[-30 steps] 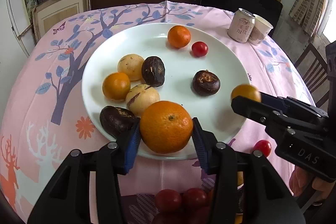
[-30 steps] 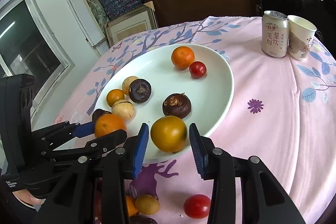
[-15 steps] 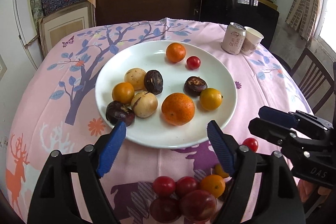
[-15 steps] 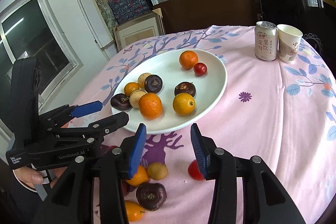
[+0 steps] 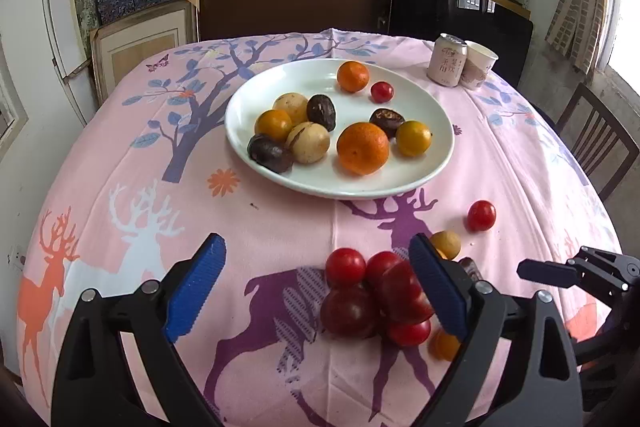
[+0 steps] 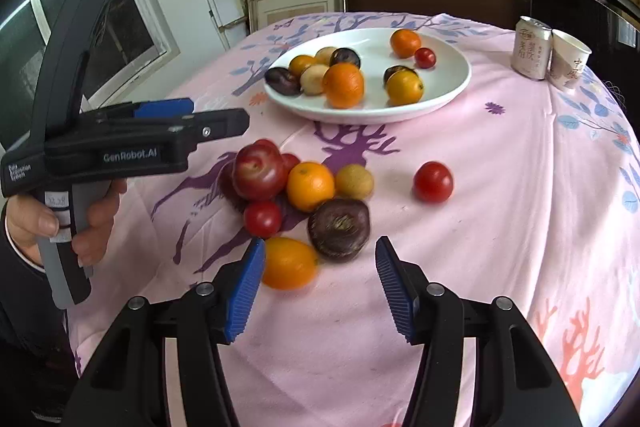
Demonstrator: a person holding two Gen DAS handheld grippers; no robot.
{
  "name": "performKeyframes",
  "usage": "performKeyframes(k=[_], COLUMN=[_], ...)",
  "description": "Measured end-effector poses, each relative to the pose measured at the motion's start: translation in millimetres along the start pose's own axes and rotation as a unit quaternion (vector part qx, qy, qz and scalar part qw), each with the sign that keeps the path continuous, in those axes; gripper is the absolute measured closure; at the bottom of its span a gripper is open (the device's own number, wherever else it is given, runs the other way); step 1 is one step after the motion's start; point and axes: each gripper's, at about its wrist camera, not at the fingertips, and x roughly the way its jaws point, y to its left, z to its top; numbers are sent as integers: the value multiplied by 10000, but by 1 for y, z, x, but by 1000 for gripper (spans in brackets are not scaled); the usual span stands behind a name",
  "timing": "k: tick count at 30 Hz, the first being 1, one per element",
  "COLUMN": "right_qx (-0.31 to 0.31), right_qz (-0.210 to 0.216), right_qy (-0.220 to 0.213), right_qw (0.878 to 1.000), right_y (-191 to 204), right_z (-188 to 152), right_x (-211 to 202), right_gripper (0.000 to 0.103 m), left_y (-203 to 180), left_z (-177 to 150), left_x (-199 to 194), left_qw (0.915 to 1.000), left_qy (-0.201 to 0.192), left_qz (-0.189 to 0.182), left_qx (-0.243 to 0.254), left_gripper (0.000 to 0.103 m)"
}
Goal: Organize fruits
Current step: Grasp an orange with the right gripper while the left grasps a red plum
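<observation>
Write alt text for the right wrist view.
Open blue-tipped tongs hover over a pink tablecloth above a loose cluster of fruit, nearest an orange citrus and a dark purple fruit. Behind sits a white plate with more fruit; the other tongs enter from the left.

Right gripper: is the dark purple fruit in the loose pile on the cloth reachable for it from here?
Probably yes. The right gripper is open and empty, and the dark purple fruit lies just ahead of its fingertips. The orange fruit beside the left finger crowds that side and may get nudged.
</observation>
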Motion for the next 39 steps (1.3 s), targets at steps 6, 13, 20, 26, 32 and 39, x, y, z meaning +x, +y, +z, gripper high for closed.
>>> performKeyframes(k=[6, 13, 20, 26, 32, 39], right_qx=[-139, 34, 191, 343, 352, 451], right_qz=[-71, -187, 33, 132, 198, 146], right_qy=[402, 284, 185, 111, 25, -341], right_qw=[9991, 9994, 9996, 9993, 9992, 9983], right_y=[27, 30, 17, 7, 4, -5], right_z=[-13, -14, -20, -20, -19, -15], right_x=[23, 35, 26, 23, 19, -4], right_gripper=[46, 62, 62, 62, 62, 62], left_y=[9, 18, 10, -8, -17, -18], left_z=[-16, -33, -46, -48, -43, -40], left_x=[-6, -6, 6, 22, 39, 12], left_qw=[10000, 9997, 9979, 9948, 9930, 9931], left_qy=[36, 142, 393, 540, 715, 553], left_qz=[15, 82, 53, -138, -440, -585], left_qx=[-4, 206, 514, 850, 833, 852], left_gripper=[12, 12, 12, 36, 66, 66])
